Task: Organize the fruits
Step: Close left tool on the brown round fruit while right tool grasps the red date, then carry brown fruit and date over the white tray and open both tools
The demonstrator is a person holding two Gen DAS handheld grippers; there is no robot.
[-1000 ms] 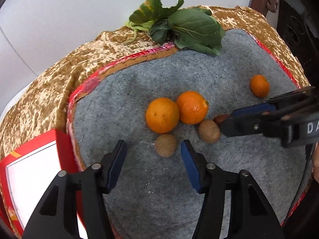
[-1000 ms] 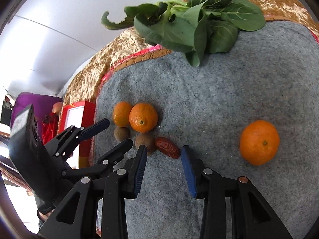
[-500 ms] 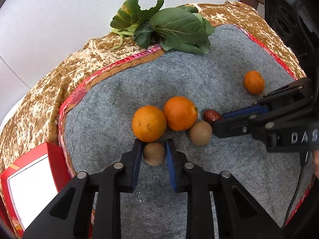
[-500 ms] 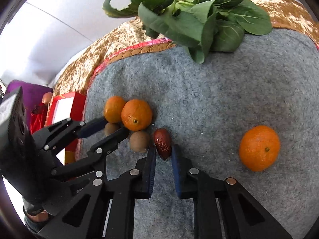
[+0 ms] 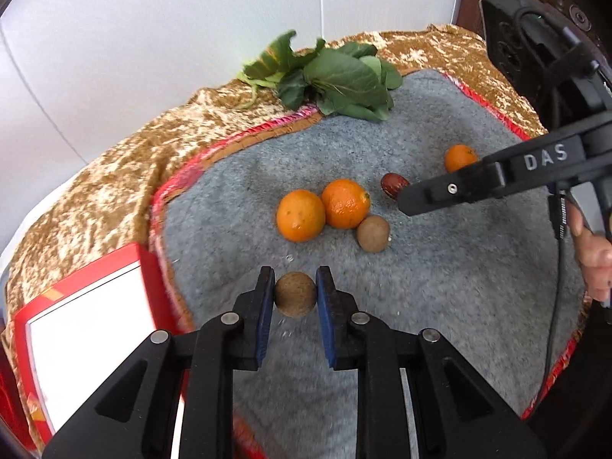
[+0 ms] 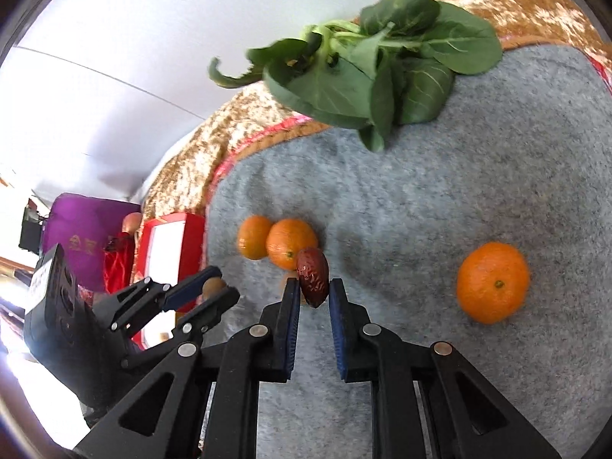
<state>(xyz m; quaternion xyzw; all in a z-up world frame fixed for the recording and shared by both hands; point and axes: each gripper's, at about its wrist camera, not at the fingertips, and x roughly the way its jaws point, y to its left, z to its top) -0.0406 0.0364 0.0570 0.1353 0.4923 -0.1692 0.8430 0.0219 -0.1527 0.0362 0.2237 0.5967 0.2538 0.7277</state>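
Fruit pickup step: brown round fruit (image 5: 295, 294) pinched in my left gripper (image 5: 295, 295), red date (image 6: 313, 277) clamped in my right gripper (image 6: 313, 298), both over grey mat (image 5: 440, 267). Next I need a drop spot, probably red box (image 5: 88, 329).

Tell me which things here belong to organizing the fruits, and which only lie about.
Job: round brown fruit in left gripper; wrinkled dark red date in right gripper; three round oranges; second brown fruit.

Lying about: green leafy vegetable; red box.
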